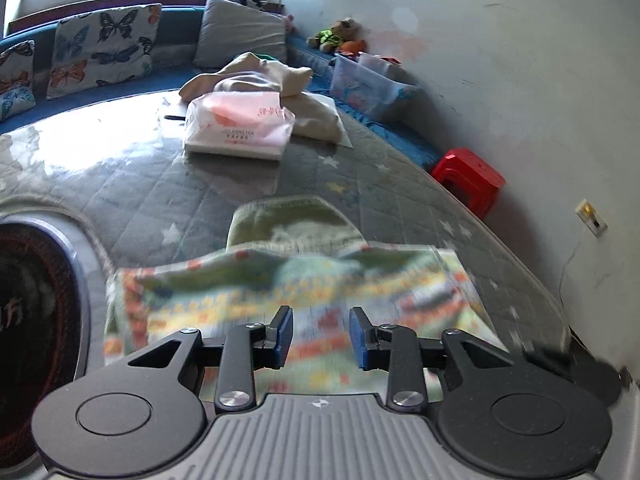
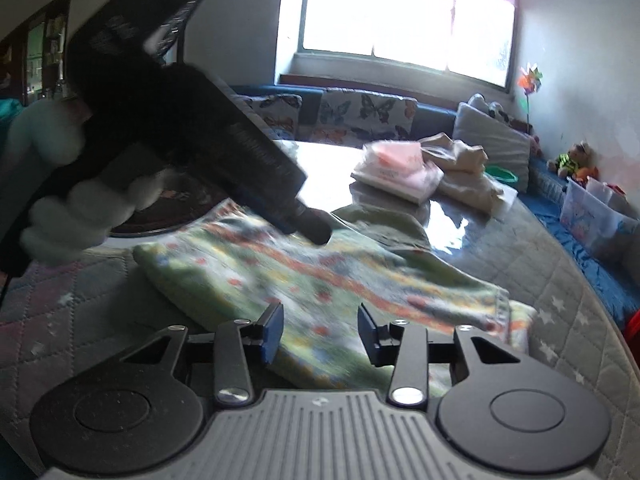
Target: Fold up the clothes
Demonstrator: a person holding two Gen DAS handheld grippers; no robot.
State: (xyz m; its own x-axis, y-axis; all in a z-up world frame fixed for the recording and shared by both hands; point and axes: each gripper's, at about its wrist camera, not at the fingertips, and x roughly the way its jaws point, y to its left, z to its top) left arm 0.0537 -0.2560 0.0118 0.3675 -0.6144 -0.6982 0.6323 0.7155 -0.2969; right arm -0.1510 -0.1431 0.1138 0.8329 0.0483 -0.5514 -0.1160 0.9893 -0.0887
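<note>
On the quilted counter (image 1: pixel 132 184) the garment (image 1: pixel 304 296) lies partly folded, blurred, under both my grippers. Left fingers (image 1: pixel 284 336) stand apart over it, gripping nothing; right fingers (image 2: pixel 272 332) too. At one o'clock sits a bag (image 1: pixel 240 124).

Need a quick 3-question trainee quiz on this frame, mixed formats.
1. True or false: the left gripper is clamped shut on the patterned cloth.
2. What lies nearest the plastic bag? A) beige clothes B) red stool C) toy bear
3. Fill in: the right gripper has its jaws ____, with the cloth below them.

Key: 1 false; 2 A; 3 open.
</note>
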